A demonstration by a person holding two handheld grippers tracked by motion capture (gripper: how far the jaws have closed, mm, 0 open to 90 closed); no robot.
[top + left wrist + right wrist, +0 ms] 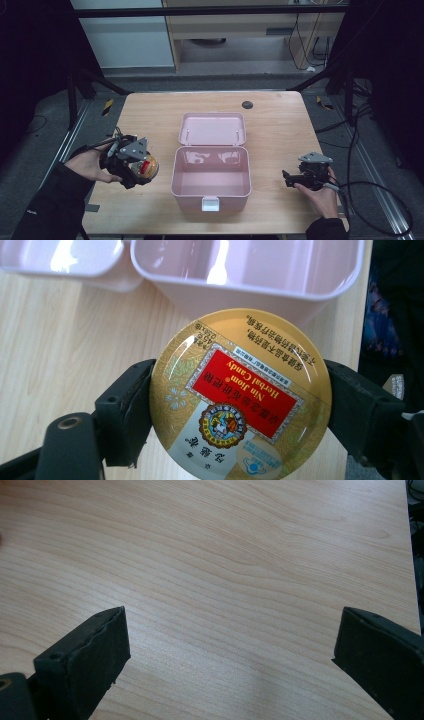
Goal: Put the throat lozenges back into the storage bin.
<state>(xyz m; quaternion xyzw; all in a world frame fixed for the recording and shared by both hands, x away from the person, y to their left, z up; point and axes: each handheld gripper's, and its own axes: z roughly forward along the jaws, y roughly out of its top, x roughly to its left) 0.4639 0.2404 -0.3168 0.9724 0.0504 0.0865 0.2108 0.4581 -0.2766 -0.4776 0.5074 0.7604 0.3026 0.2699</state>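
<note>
Left of the open pink storage box [211, 175], the left gripper [240, 405] pinches a Nin Jiom herbal candy tin [240, 395] by its rim, seemingly for stowing. Right gripper [227, 655] idles spread over bare table [225, 555].

High view looks down from six o'clock over the table [270, 107]. Left gripper view, close, shares the pink box [210, 172] [250, 280].
</note>
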